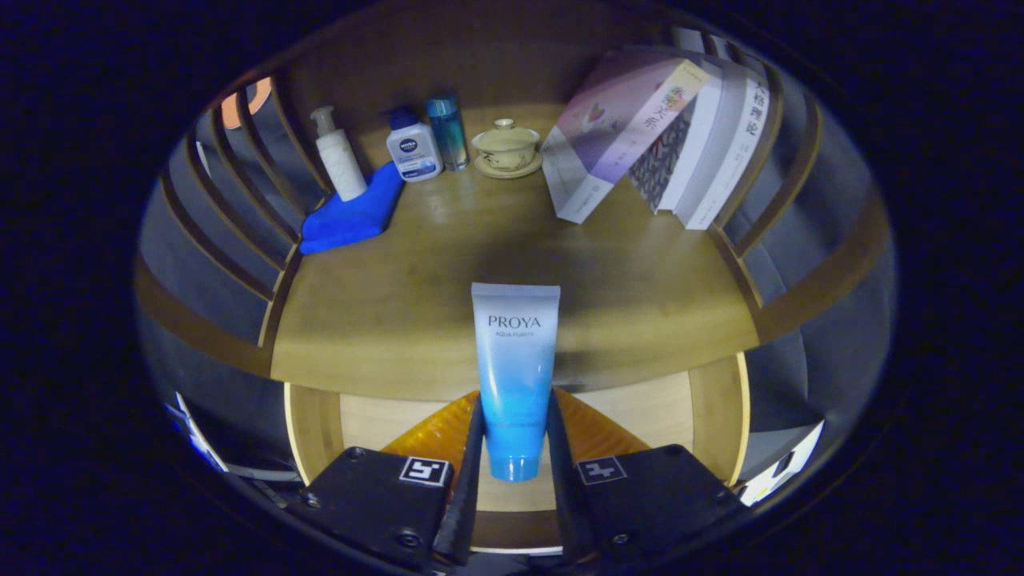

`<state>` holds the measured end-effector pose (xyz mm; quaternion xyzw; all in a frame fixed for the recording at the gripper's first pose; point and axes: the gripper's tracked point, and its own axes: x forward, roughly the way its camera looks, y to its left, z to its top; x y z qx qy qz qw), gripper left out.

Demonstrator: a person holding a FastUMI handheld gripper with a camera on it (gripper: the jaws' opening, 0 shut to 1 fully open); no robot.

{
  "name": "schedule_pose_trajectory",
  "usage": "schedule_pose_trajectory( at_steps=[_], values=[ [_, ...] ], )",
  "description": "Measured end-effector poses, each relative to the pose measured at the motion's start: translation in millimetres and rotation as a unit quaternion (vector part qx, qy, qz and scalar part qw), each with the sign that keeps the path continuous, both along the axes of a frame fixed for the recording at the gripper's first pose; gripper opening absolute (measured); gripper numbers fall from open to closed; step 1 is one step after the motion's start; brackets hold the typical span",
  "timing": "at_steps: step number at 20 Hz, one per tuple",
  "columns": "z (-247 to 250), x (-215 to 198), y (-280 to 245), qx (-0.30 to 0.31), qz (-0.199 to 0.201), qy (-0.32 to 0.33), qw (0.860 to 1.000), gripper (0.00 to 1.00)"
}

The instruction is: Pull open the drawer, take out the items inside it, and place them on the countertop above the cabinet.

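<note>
My gripper (515, 436) is shut on a blue and white cosmetic tube (514, 360), cap end toward me, both fingers pressing its lower sides. The tube stands up between the fingers over the open drawer (712, 416), whose pale wooden inside lies below. An orange item (596, 432) lies in the drawer behind the fingers, partly hidden by them. The wooden countertop (496, 240) stretches just beyond the tube's flat top end.
At the back of the countertop stand a white pump bottle (338, 160), a white bottle with a blue cap (413, 148), a slim blue bottle (447, 132) and a lidded tea bowl (506, 148). A folded blue cloth (356, 214) lies left. Leaning books (640, 136) fill the right.
</note>
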<state>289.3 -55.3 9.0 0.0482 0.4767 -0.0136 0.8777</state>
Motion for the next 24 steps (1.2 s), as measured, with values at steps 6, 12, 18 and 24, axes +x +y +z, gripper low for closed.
schedule_pose_trajectory(
  at_steps=[6, 12, 18, 24],
  values=[
    [-3, 38, 2, -0.010, 0.019, -0.025, 0.999, 0.45],
    [-16, 56, 2, 0.006, 0.001, -0.039, 0.999, 0.45],
    [-24, 64, 4, 0.031, -0.004, -0.055, 0.998, 0.47],
    [-20, 60, -2, 0.028, -0.022, -0.085, 0.996, 0.62]
  ],
)
